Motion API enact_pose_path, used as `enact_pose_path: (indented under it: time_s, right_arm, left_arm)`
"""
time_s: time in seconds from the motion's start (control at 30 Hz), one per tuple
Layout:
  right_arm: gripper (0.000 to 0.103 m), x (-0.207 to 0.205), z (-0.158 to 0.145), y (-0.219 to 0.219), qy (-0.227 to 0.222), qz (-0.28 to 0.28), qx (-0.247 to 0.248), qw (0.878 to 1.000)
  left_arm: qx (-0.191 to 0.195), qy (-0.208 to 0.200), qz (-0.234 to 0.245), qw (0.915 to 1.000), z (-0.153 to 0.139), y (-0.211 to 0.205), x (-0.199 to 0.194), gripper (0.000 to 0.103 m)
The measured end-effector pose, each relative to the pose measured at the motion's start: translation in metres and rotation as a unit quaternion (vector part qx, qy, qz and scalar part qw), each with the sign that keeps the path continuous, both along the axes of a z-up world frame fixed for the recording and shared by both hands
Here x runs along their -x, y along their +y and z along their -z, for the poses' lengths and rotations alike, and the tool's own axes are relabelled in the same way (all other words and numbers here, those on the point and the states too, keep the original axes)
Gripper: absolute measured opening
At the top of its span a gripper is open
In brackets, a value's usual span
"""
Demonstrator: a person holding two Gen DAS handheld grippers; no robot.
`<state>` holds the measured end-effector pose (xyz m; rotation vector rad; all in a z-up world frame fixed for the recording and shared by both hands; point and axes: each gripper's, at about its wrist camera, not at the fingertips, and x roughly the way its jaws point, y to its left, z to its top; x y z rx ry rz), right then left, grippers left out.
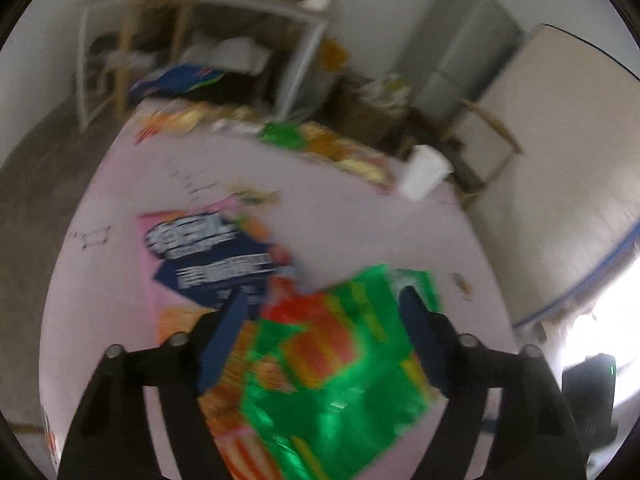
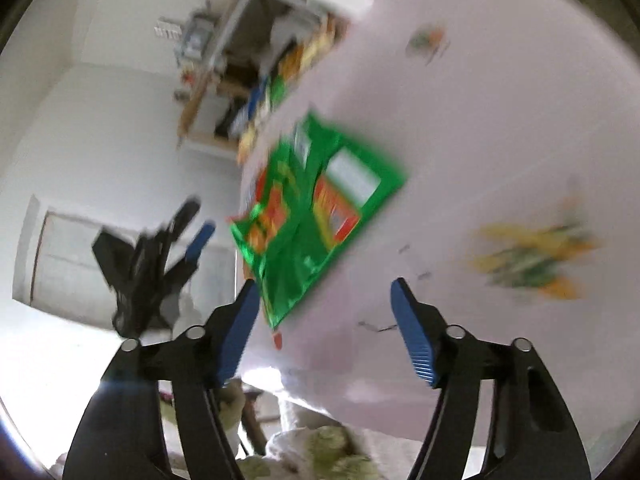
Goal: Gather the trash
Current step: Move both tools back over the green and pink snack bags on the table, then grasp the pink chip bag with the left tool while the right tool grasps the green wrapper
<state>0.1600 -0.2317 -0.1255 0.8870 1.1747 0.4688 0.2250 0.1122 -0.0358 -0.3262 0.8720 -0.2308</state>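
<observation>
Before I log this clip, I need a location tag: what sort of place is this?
Probably a lived-in room at home, a kitchen or dining corner. A grey fridge stands by the wall, a cluttered shelf unit holds household things, and snack wrappers litter the pink table.

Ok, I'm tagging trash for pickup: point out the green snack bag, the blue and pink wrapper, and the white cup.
green snack bag (image 1: pixel 344 364), left wrist view, crumpled middle.
blue and pink wrapper (image 1: pixel 216 264), left wrist view, dark blue panel.
white cup (image 1: pixel 424 172), left wrist view, side wall.
</observation>
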Motion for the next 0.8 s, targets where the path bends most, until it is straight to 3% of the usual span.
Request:
enact_pose_path:
  time_s: [0.1, 0.17, 0.57, 0.63, 0.7, 0.8]
  right_arm:
    - [0.056, -0.010, 0.009, 0.017, 0.020, -0.004, 0.007, 1.000]
    - [0.055, -0.013, 0.010, 0.020, 0.025, 0.000, 0.017, 1.000]
    - [0.045, -0.028, 0.019, 0.019, 0.020, 0.053, 0.007, 0.998]
    - [0.037, -0.032, 0.022, 0.024, 0.020, 0.058, 0.008, 0.998]
    - [0.018, -0.034, 0.024, 0.025, 0.024, 0.064, 0.022, 0.997]
    - [0.016, -0.033, 0.024, 0.017, 0.022, 0.075, 0.030, 0.997]
  left_arm:
    - [-0.009, 0.042, -0.009, 0.9991, 0.023, 0.013, -0.013, 0.059]
    - [0.006, 0.063, 0.003, 0.9980, 0.036, 0.016, -0.012, 0.052]
    - [0.036, 0.085, 0.127, 0.9876, 0.049, -0.008, 0.058, 0.050]
    - [0.057, 0.085, 0.144, 0.9844, 0.051, -0.012, 0.064, 0.050]
    - [0.078, 0.090, 0.156, 0.9806, 0.053, -0.013, 0.070, 0.050]
    - [0.089, 0.078, 0.153, 0.9811, 0.044, -0.004, 0.081, 0.050]
